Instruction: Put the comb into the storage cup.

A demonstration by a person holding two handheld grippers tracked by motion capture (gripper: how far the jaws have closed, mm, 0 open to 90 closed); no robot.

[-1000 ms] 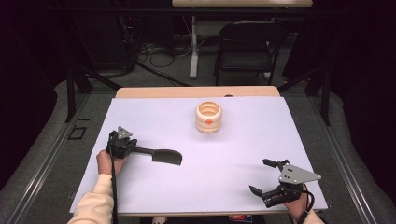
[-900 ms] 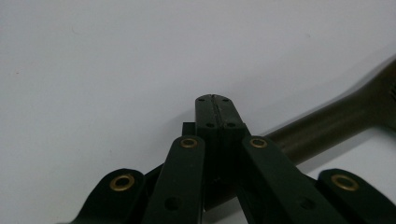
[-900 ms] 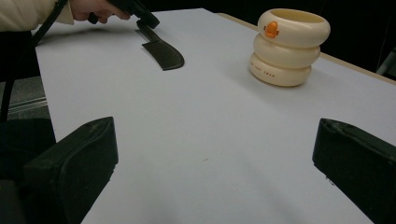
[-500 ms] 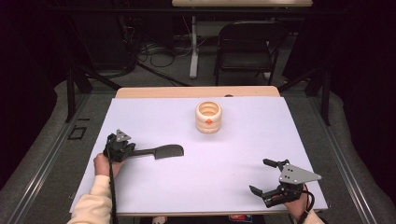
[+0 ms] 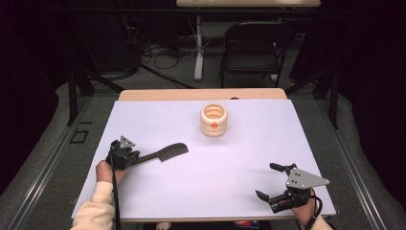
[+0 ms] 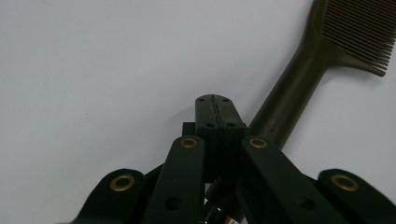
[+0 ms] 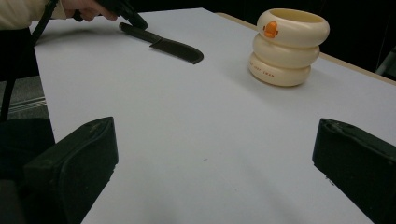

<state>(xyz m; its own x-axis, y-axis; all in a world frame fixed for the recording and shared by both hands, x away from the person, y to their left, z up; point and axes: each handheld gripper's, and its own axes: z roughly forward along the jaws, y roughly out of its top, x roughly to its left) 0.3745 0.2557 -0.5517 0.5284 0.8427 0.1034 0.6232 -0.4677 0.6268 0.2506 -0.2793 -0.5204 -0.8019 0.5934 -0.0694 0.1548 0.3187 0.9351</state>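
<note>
In the high view, a black comb [image 5: 165, 153] is seen lying on the white desk [image 5: 201, 182], its handle pointing toward the left tongs [image 5: 131, 157] and its toothed head pointing away to the right. The handle's end is held at the tips of those tongs, which are closed on it. The right tongs [image 5: 270, 182] are seen at the near right corner of the desk, well apart from the comb, with the jaws spread wide and nothing between them. A cream ringed holder [image 5: 213, 120] stands upright toward the far middle of the desk, apart from both tongs; an orange mark is borne on its front, too small here to be read.

In the left gripper view, the left tongs [image 6: 215, 100] are seen with the jaws pressed fully together, only a thin seam left between them. The comb [image 6: 299, 84] runs from just beside and beneath the jaw tips up to the right, where fine teeth are shown on the head. No writing can be made out on it.

In the right gripper view, the jaws of the right tongs [image 7: 212, 154] stand far apart over bare desk. The comb [image 7: 163, 44] lies far off at the upper left, its handle at the left tongs [image 7: 135, 21]. On the holder [image 7: 287, 46] an orange emblem is shown on the top ring, and a line of small print on the bottom ring is too faint to be read.
</note>
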